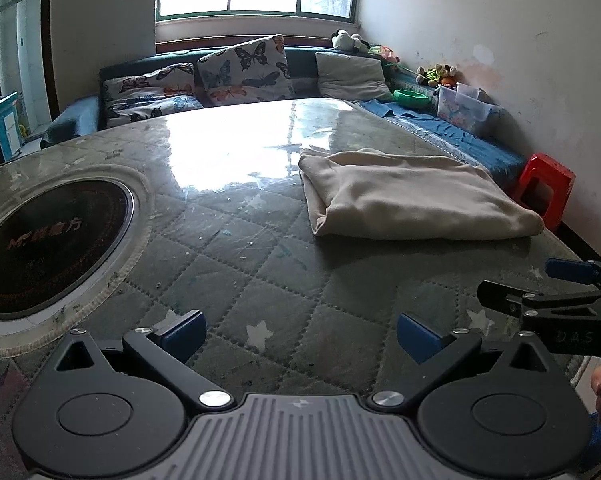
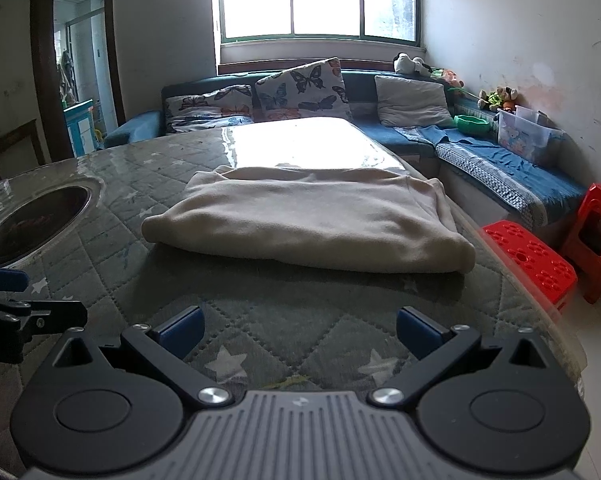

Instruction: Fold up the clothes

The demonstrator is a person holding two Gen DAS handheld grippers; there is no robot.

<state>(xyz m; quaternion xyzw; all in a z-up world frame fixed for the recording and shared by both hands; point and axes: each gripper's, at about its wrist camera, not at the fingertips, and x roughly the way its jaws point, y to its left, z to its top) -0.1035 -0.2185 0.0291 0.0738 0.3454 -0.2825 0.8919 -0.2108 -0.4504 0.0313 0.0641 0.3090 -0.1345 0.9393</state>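
A cream garment (image 1: 412, 196) lies folded into a thick rectangle on the quilted grey table (image 1: 260, 264), toward its right side. In the right wrist view the same folded garment (image 2: 312, 224) rests straight ahead of my right gripper (image 2: 298, 330), a short way beyond its tips. That gripper is open, nothing between its blue pads. My left gripper (image 1: 300, 334) is open too, over bare tabletop, with the garment ahead and to its right. The right gripper's fingers (image 1: 540, 292) show at the right edge of the left wrist view.
A round induction hob (image 1: 52, 248) is set into the table at the left. Red plastic stools (image 2: 532, 260) stand by the table's right edge. A blue sofa (image 2: 500, 172) with butterfly cushions, toys and a clear box runs behind and along the right wall.
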